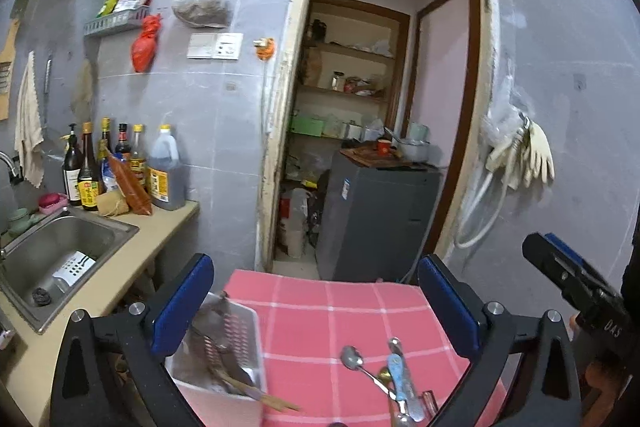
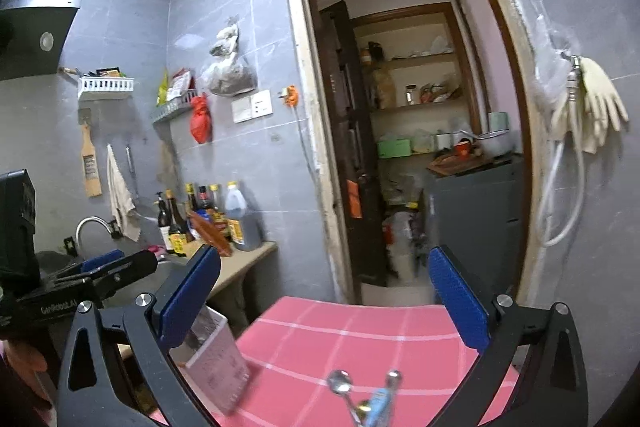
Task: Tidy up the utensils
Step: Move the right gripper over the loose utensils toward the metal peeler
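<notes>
Both the left gripper [image 1: 316,301] and right gripper [image 2: 324,293] are held with fingers spread wide, empty; beside the spoons [image 1: 382,383] on the desk [image 1: 320,311], wooden utensils are kept in the white basket [image 1: 240,331]

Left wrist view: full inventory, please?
tablecloth: one, pink checked, foreground
holder: one, white perforated, cloth's left edge, utensils inside
spoon: one, metal, on cloth
blue-handled utensil: one, beside spoon
sink: one, steel, left
bottles: about six, dark, behind sink
red bag: one, on wall
gloves: cream, hanging right
left tongs: blue pads, open, empty
right tongs: right edge, open
</notes>
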The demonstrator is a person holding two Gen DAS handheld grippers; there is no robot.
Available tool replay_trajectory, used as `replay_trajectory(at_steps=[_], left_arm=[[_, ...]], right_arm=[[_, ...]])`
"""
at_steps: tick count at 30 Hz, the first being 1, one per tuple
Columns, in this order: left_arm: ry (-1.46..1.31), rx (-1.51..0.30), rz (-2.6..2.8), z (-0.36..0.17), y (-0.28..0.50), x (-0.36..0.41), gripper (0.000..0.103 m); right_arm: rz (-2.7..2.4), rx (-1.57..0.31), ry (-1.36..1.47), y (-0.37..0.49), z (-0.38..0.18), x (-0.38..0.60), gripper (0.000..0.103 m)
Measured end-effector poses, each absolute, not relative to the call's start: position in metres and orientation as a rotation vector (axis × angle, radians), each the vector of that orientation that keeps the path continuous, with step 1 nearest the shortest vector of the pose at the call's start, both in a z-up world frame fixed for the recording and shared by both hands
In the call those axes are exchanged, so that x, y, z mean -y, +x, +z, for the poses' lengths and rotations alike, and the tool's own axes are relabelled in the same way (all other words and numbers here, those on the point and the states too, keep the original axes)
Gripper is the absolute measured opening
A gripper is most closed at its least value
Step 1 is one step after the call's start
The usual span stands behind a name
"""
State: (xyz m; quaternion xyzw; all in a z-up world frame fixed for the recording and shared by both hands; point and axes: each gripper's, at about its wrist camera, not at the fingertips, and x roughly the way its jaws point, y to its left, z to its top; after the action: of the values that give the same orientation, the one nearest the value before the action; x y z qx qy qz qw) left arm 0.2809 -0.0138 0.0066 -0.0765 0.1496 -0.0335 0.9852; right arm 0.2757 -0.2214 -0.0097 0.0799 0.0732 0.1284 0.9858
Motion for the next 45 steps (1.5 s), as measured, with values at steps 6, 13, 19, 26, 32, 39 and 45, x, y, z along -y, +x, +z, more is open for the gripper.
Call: replay_trajectory(at_steps=[6, 13, 19, 26, 32, 39, 45], left_arm=[[-0.139, -0.319, -0.064, -0.008, 0.271, 0.046, 0.103], [-0.101, -0.330, -0.013, -0.027, 0.258, 0.077, 0.103], [-0.108, -0.424, 0.006, -0.055, 0.254, 0.091, 0.103], [-0.125, -0.562, 0.020, -0.095, 0.260, 0.096, 0.103], [-0.133, -0.681, 0.029, -0.132, 0.271, 0.094, 0.094], [-0.166, -0.771, 0.058, -0.162, 0.285, 0.084, 0.085], [-0.236, -0.875, 0.045, -0.184, 0.299, 0.074, 0.068]], right_arm=[[0.217, -0.180, 0.157, 0.266, -0.018, 0.256, 0.102], [0.198, -0.247, 0.155, 0.261, -0.041, 0.283, 0.102], [0.225, -0.351, 0.153, 0.268, -0.069, 0.298, 0.102], [0.328, -0.509, 0.214, 0.287, -0.113, 0.310, 0.102], [0.376, -0.632, 0.255, 0.306, -0.158, 0.304, 0.087], [0.417, -0.782, 0.234, 0.326, -0.206, 0.278, 0.063], [0.413, -0.891, 0.222, 0.339, -0.233, 0.254, 0.044]])
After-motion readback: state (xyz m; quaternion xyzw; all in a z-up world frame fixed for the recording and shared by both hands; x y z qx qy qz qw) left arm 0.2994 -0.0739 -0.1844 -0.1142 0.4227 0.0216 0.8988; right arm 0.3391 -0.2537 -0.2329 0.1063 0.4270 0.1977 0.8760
